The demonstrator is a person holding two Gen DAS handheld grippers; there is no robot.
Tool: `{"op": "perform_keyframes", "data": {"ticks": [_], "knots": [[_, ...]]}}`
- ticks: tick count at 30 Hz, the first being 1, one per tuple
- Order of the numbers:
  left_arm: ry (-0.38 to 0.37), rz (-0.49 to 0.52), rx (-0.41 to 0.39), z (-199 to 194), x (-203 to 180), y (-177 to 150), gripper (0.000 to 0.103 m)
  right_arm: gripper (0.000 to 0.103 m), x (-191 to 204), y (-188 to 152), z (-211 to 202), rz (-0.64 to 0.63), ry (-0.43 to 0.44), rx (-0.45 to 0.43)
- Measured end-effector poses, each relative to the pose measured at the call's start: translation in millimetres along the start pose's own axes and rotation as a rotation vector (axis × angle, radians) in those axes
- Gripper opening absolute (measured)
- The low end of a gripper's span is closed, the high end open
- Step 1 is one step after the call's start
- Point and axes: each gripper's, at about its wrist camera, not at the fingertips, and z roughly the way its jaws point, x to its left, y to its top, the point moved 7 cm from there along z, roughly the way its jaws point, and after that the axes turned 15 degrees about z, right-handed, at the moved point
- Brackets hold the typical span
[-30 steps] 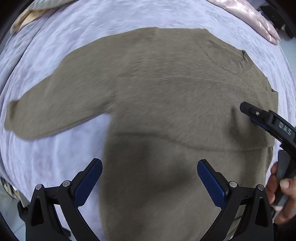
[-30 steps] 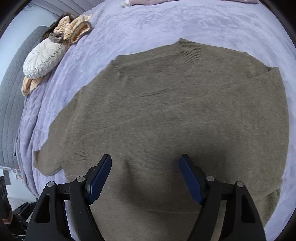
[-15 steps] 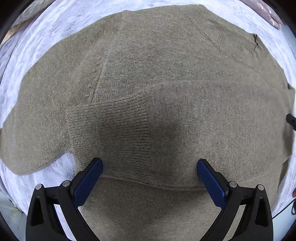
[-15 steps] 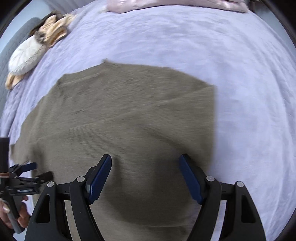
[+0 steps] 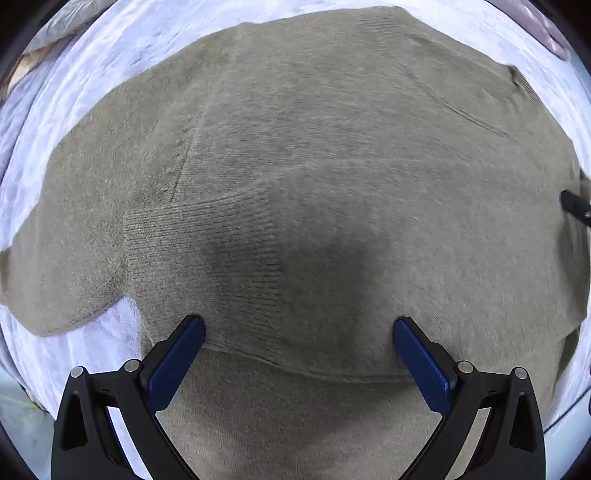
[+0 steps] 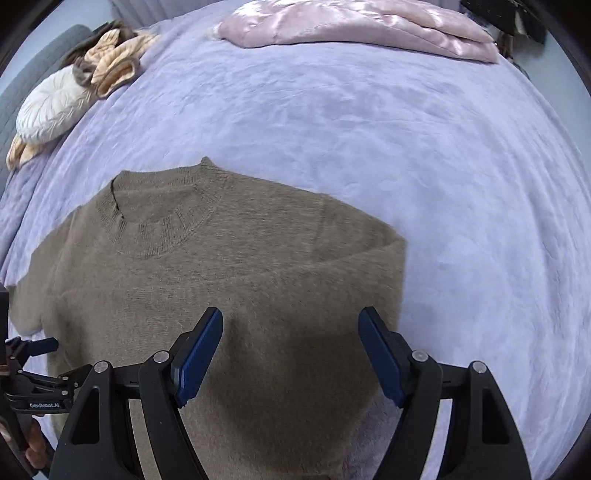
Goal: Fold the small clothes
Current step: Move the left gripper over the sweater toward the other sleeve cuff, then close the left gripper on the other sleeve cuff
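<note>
Left wrist view: the left gripper [image 5: 297,328] points down over the sweater [image 5: 314,166], jaws spread, holding nothing. Right wrist view: the right gripper [image 6: 290,326] hovers above the sweater [image 6: 229,280], jaws spread and empty; the sweater lies flat on the bed [image 6: 406,129].

Sweater [image 6: 229,288] is laid flat on a lilac blanket [image 6: 424,155], collar [image 6: 162,225] toward 11 o'clock, one sleeve folded across the body w/ its fold edge at 3 o'clock. Right gripper [image 6: 290,350] is held above the sweater, jaws wide apart, nothing between the pads. Left gripper [image 6: 33,373] is seen at 9 o'clock; jaw state can't be told. Pink quilt [image 6: 362,26] is seen at 12, a white cushion [image 6: 51,107] and beige clothes [image 6: 110,70] at 10–11.
</note>
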Motion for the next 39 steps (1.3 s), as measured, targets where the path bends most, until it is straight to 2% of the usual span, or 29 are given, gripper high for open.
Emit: {"op": "perform_keyframes", "data": {"ticks": [3,4,7,9,11,13,17,19,21,24,28,32,34,36,39], "knots": [[0.001,0.003,-0.008,0,-1,0,0.103,0.08,-2,1,26,0.007,-0.036,0.056],[0.004,0.004,-0.013,-2,3,-5,0.103,0.081,-6,5,29,0.026,-0.023,0.063],[0.012,-0.002,-0.023,-5,-1,-12,0.103,0.081,-9,11,20,0.063,-0.034,0.046],[0.004,-0.005,-0.028,-16,-1,-19,0.103,0.081,-4,5,2,0.054,-0.022,0.004],[-0.004,-0.001,-0.03,-18,-1,-23,0.103,0.081,2,-14,-12,0.044,0.025,0.004],[-0.006,0.006,-0.028,-20,5,-29,0.103,0.081,8,-41,-20,0.011,0.027,0.006],[-0.049,-0.036,-0.055,-32,32,-46,0.103,0.081,5,-94,-1,-0.07,-0.069,0.085],[-0.08,-0.084,-0.086,-43,47,-60,0.103,0.081,3,-104,-3,-0.074,-0.098,0.072],[-0.121,-0.161,-0.113,-51,72,-81,0.103,0.081,4,-106,-15,-0.047,-0.116,0.071],[-0.175,-0.327,-0.137,-54,130,-121,0.103,0.081,11,-108,-46,-0.006,-0.088,0.025],[-0.222,-0.605,-0.188,-50,237,-178,0.103,0.081,21,-125,-78,-0.026,-0.103,0.001],[-0.293,-0.876,-0.243,-36,339,-234,0.103,0.081,39,-140,-94,-0.046,-0.108,0.022],[-0.338,-0.961,-0.281,-30,374,-253,0.103,0.081,51,-156,-97,-0.063,-0.108,0.038],[-0.415,-1.037,-0.338,-23,403,-265,0.103,0.081,70,-164,-93,-0.092,-0.117,0.054],[-0.482,-1.093,-0.452,-21,442,-270,0.103,0.081,103,-179,-91,-0.133,-0.123,0.074]]}}
